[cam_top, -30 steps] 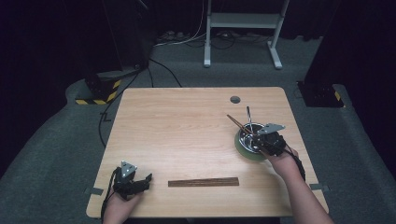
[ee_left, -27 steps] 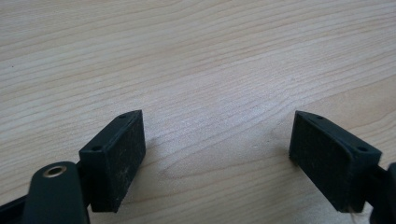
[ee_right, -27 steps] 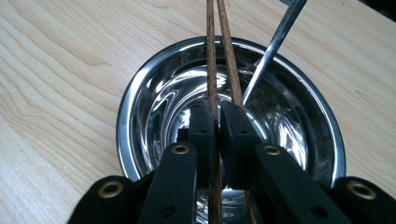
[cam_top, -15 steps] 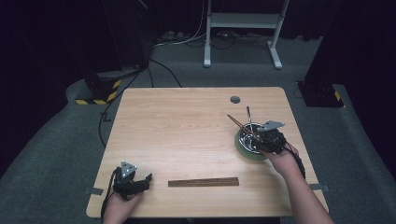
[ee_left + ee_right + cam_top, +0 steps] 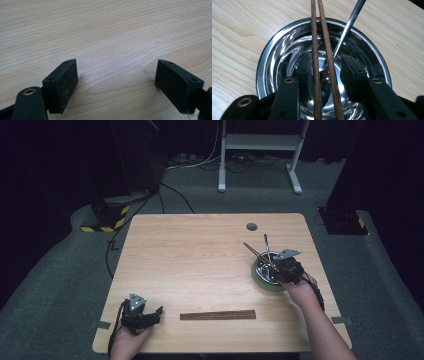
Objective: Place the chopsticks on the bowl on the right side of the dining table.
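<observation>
High view, table (image 5: 200, 265): light wood, bearing everything.
Bowl (image 5: 287, 47): shiny steel, near the table's right edge.
Right gripper (image 5: 324, 67): over the bowl, jaws parted around the chopsticks (image 5: 314, 37), not pinching.
Left gripper (image 5: 116, 75): released, near corner.
Ruler (image 5: 218, 315): front edge.

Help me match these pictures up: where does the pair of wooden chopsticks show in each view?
High view: chopsticks at right, slanting up-left out of the steel bowl.
Left gripper view: bare wooden table between open jaws.
Right gripper view: chopsticks run up the middle, between the right hand-held gripper jaws.
Shared landmark: the steel bowl.
</observation>
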The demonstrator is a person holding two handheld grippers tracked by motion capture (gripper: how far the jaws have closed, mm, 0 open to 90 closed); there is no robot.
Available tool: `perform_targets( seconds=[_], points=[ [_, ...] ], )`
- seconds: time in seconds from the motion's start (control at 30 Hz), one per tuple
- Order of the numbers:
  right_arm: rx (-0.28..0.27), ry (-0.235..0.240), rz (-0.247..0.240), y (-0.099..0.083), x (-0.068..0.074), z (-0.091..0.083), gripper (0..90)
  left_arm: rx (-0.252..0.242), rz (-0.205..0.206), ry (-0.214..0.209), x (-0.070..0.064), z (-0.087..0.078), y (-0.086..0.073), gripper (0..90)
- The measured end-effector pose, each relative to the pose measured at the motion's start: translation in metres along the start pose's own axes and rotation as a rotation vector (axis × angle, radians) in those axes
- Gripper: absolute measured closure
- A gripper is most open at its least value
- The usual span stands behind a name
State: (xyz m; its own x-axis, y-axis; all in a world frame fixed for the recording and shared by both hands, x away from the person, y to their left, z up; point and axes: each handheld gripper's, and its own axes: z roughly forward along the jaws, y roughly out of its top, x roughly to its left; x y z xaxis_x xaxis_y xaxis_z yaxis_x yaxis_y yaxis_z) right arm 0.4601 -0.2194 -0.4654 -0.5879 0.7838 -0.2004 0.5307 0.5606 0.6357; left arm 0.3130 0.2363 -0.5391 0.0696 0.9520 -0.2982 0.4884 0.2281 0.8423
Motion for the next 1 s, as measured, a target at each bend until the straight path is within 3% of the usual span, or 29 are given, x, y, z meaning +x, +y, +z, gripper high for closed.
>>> perform_targets(
  seconds=[0.27, 1.0],
  points=[
    [-0.001, 0.016, 0.013, 0.0000, -0.0006, -0.0027, 66.2, 0.001, 0.001, 0.001, 0.0000, -0.0001, 0.0000, 18.4],
    [-0.004, 0.047, -0.019, -0.0044, -0.0016, -0.0015, 77.3, 0.006, 0.009, 0.002, 0.0004, -0.0009, -0.0002, 18.4]
  ],
)
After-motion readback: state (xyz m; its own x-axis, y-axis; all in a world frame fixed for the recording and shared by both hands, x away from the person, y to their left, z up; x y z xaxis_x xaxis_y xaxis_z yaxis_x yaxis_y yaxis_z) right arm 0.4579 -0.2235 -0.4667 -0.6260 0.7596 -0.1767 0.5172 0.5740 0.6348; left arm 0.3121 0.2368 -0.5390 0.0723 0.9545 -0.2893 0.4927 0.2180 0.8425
